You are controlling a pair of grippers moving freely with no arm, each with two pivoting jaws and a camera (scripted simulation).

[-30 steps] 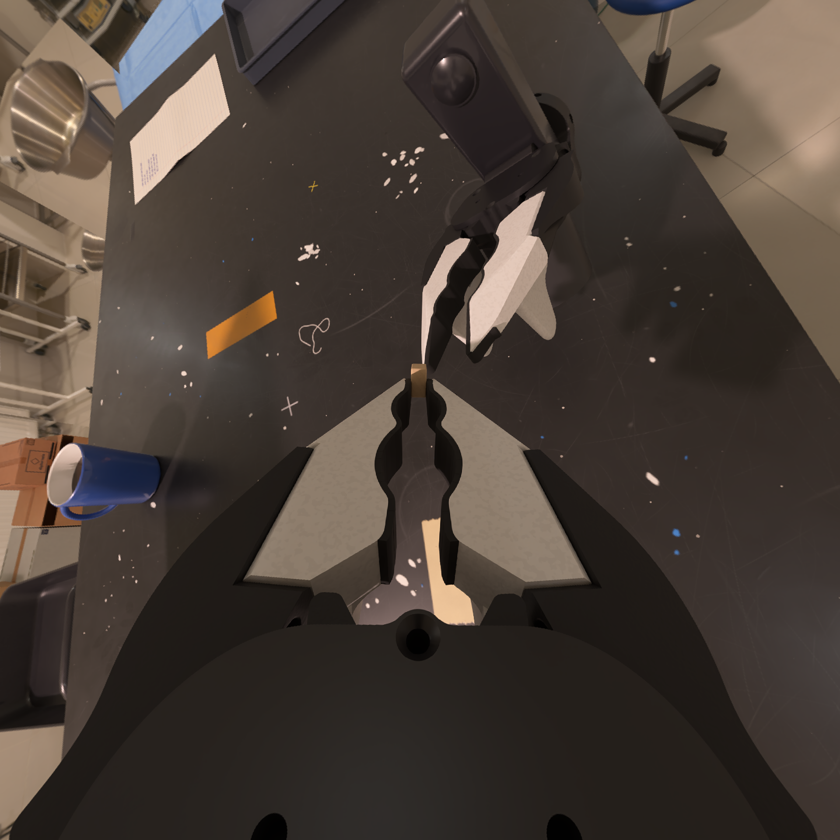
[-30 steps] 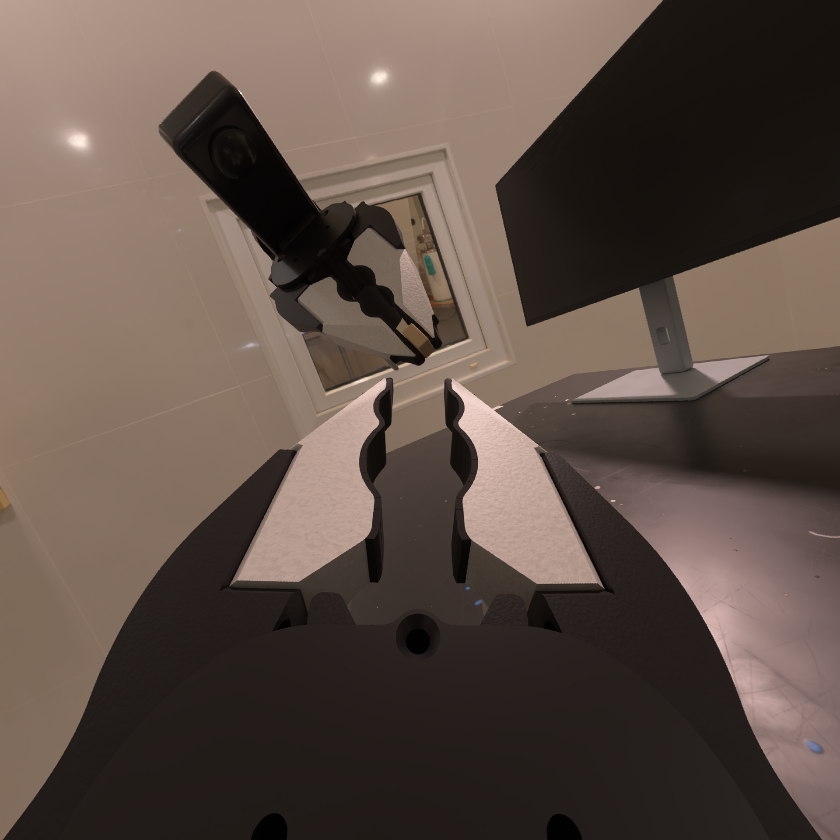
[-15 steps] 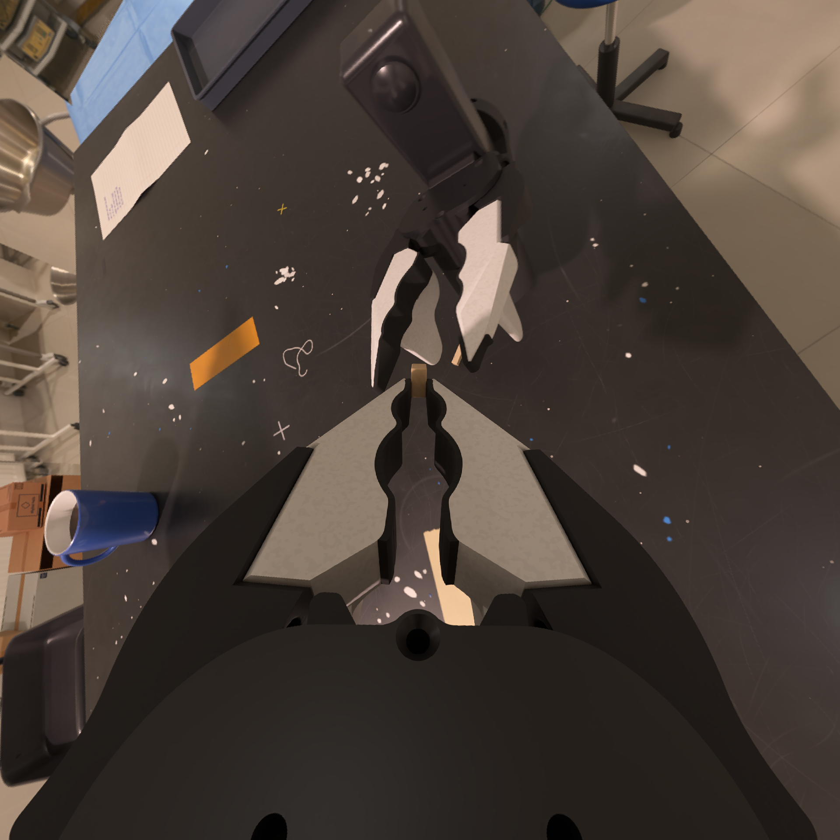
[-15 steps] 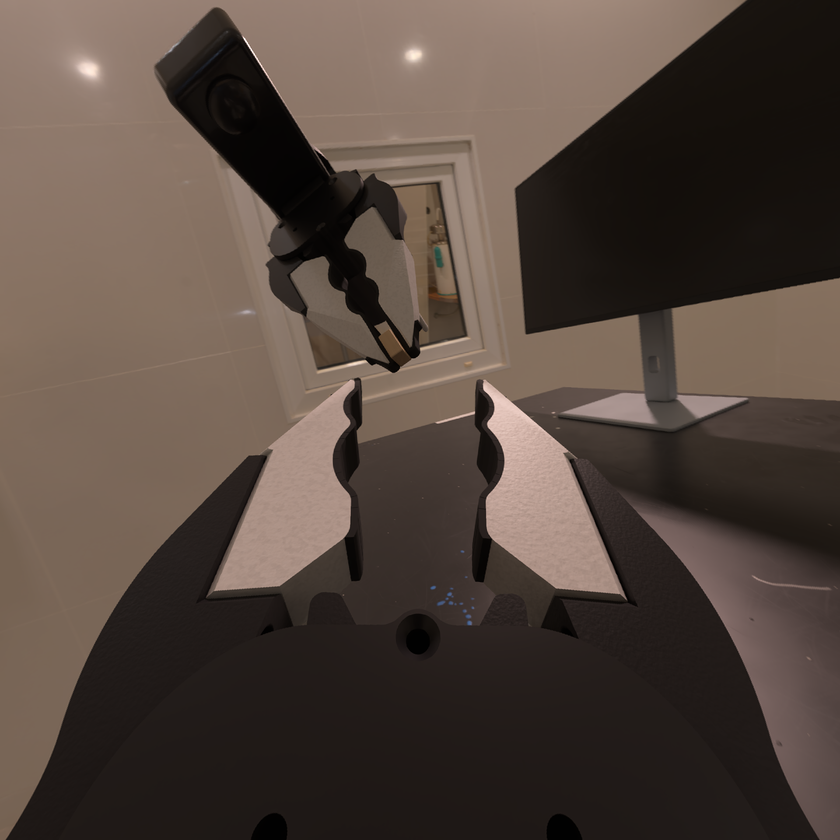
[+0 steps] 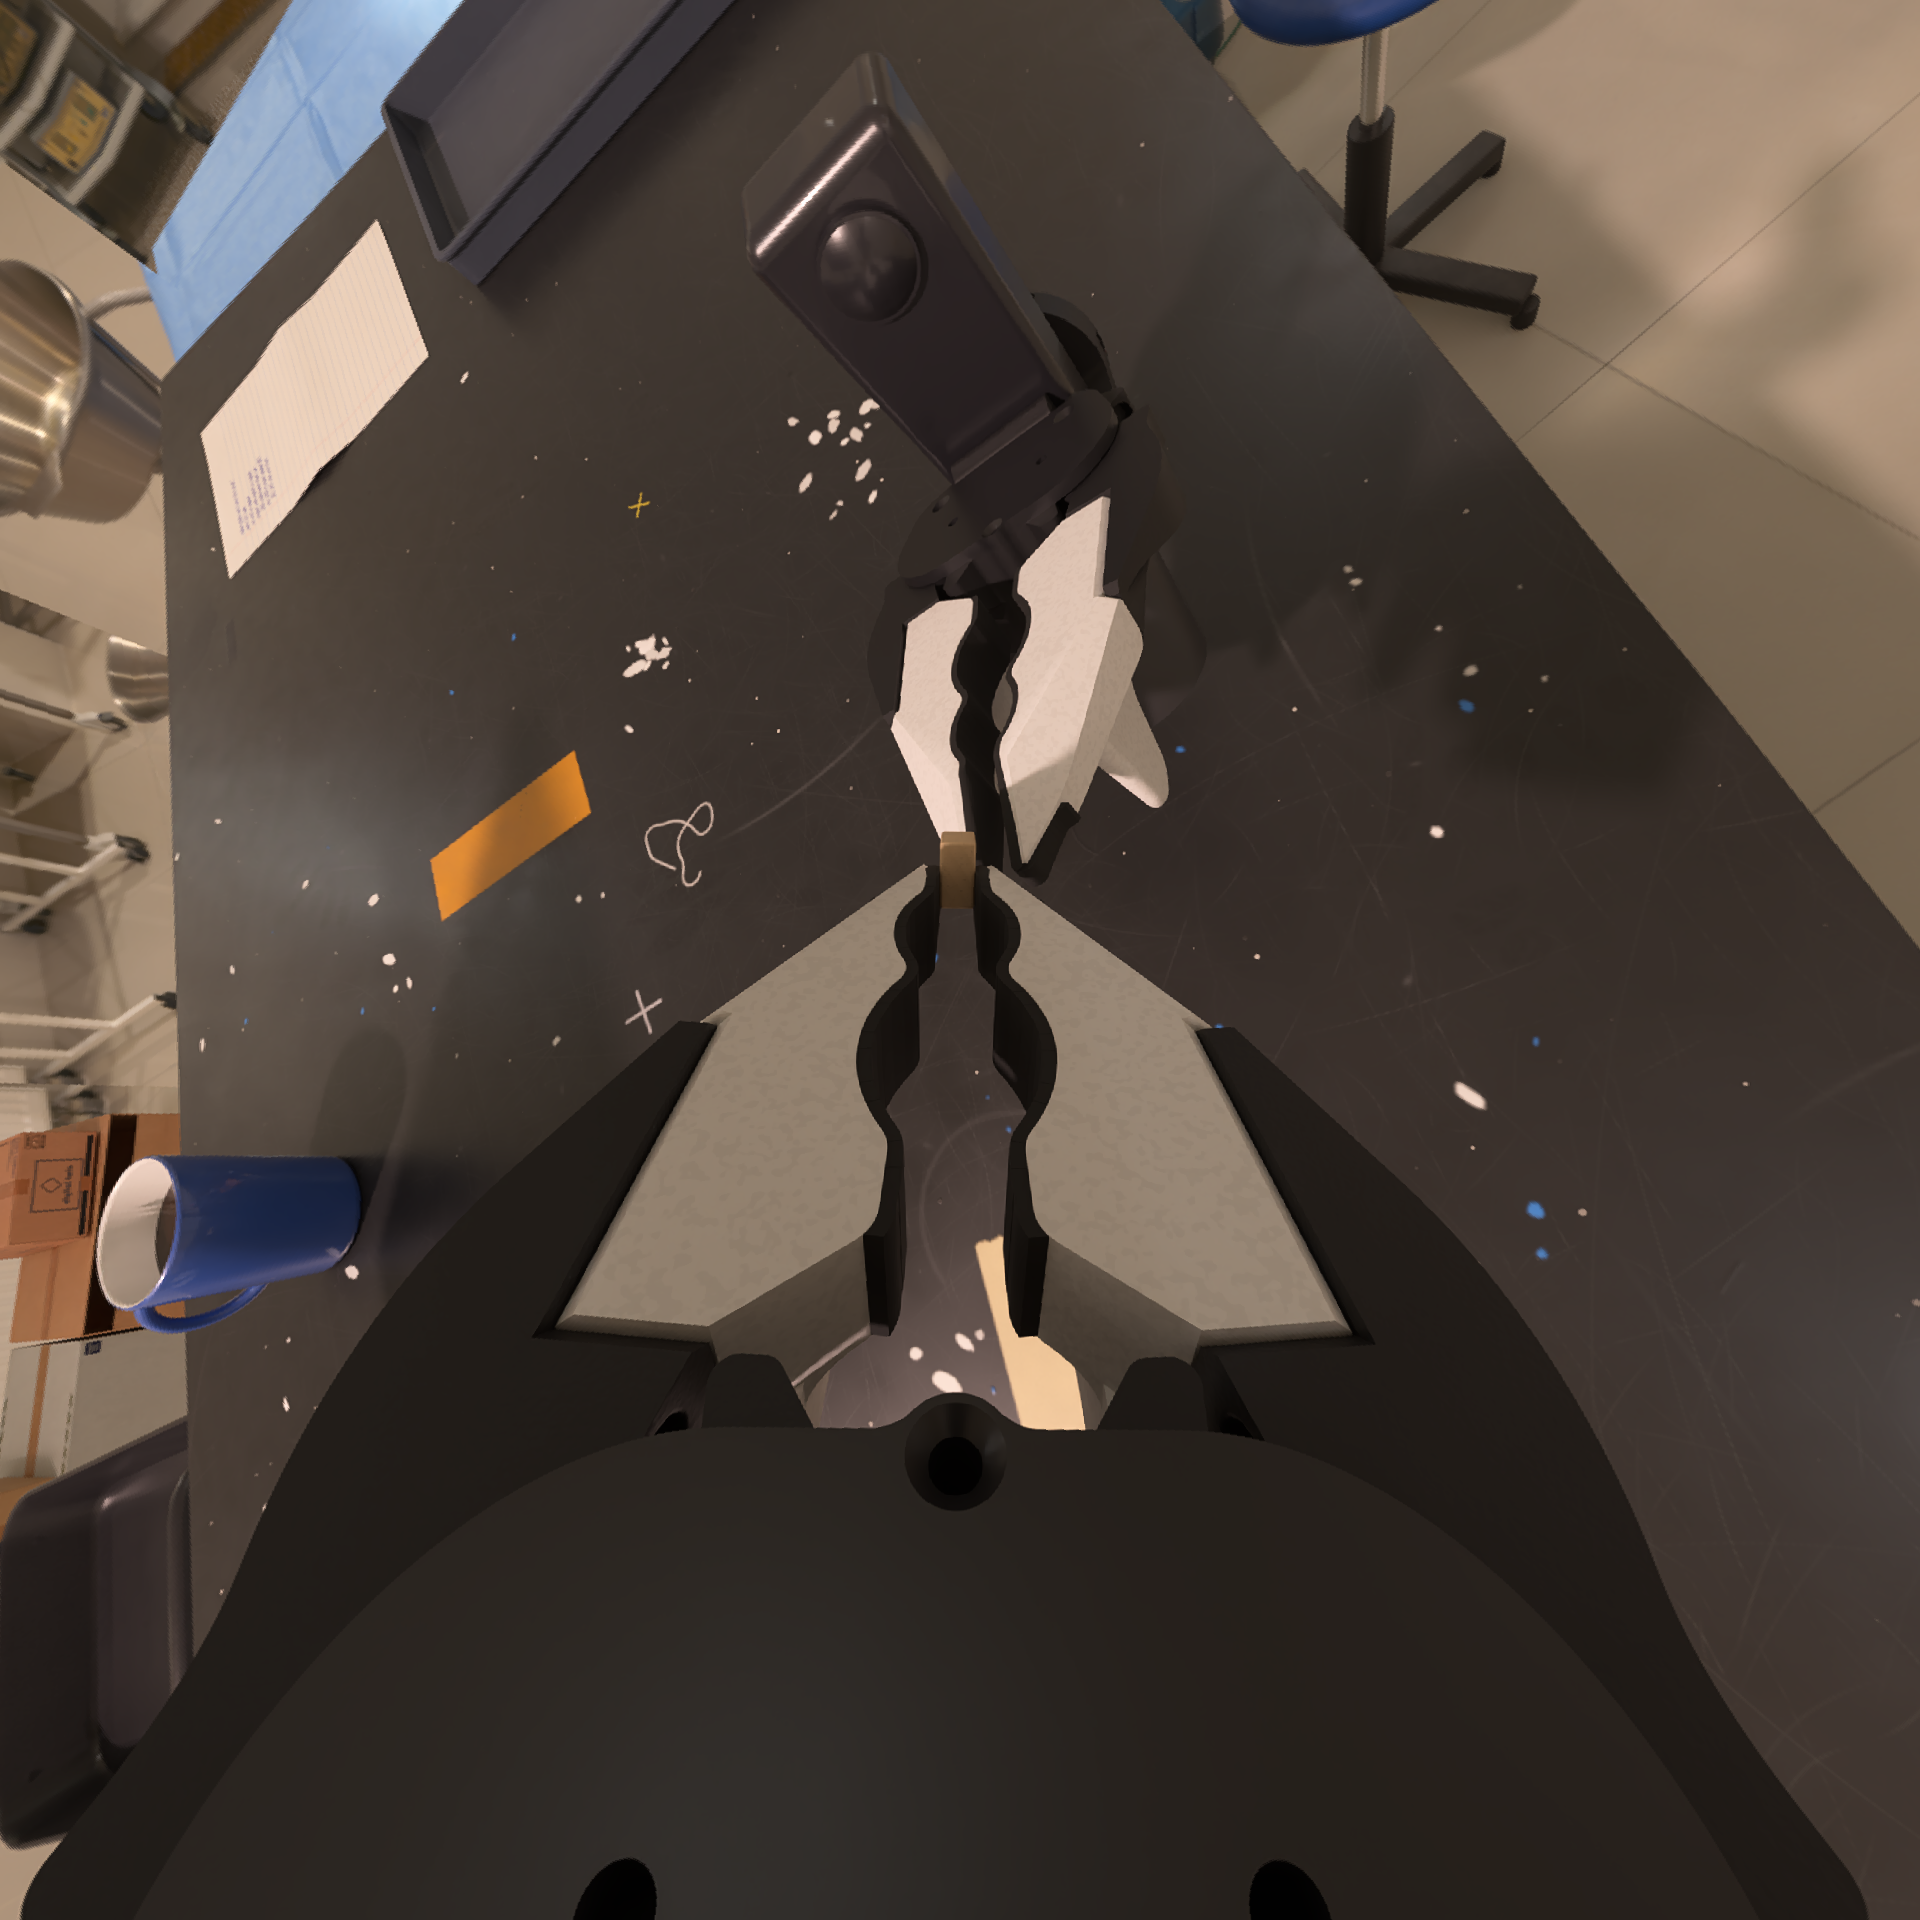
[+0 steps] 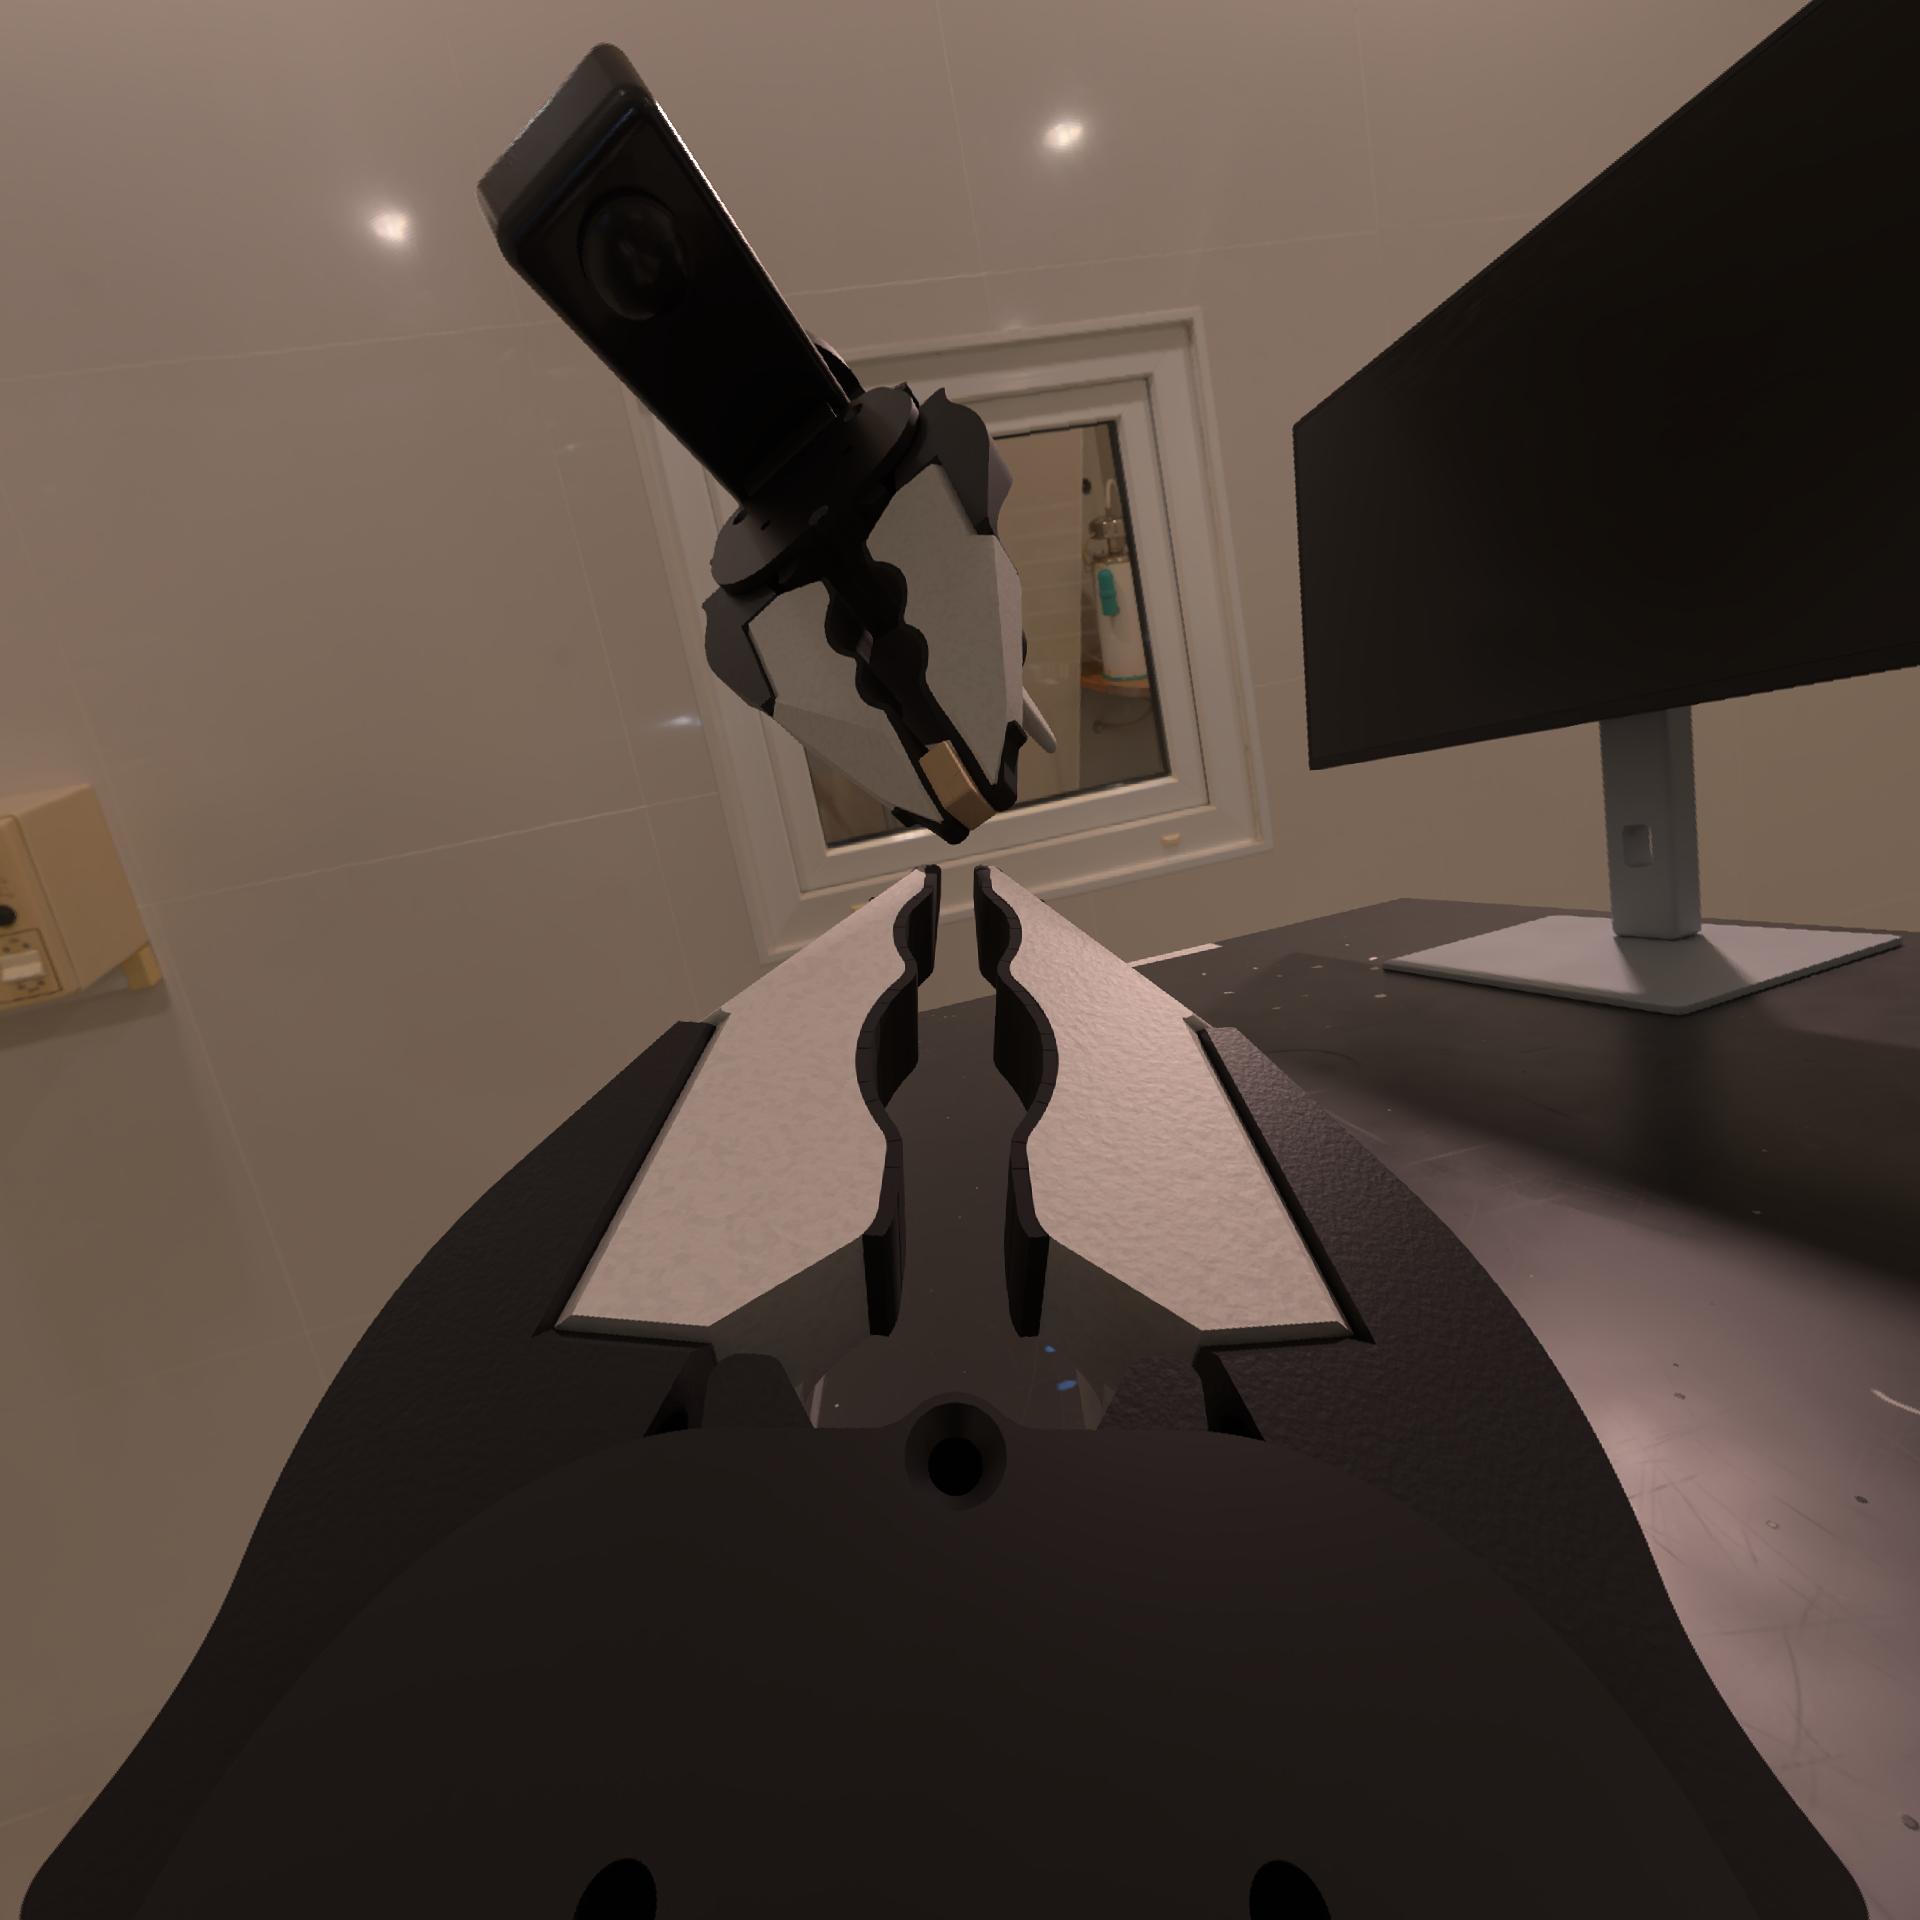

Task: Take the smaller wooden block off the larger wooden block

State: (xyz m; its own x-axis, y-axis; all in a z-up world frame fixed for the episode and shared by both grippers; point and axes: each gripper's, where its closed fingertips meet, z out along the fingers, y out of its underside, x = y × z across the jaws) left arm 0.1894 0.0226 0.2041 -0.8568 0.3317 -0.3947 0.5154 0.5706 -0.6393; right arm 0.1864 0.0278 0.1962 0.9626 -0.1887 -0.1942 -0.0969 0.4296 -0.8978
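My left gripper (image 5: 956, 883) is shut on the smaller wooden block (image 5: 956, 868), a small tan piece pinched at its fingertips and held above the black table (image 5: 1455, 935). The block also shows in the right wrist view (image 6: 951, 795), in the left gripper's tips. A pale strip of the larger wooden block (image 5: 1023, 1340) shows on the table below, between my left fingers. My right gripper (image 6: 956, 883) points up at the held block, tips just under it. Its jaws stand nearly together with nothing between them. It also shows in the left wrist view (image 5: 987, 831).
A blue mug (image 5: 229, 1231) lies on its side at the left edge. An orange strip (image 5: 509, 836), a white sheet (image 5: 312, 395) and a dark tray (image 5: 540, 125) lie farther off. A monitor (image 6: 1621, 499) stands on the table's right. A stool (image 5: 1392, 156) stands beside the table.
My right gripper opened wide half a second ago and has now closed to a narrow slit, with its tips moved close under the held block. My left gripper keeps its grip on the small block.
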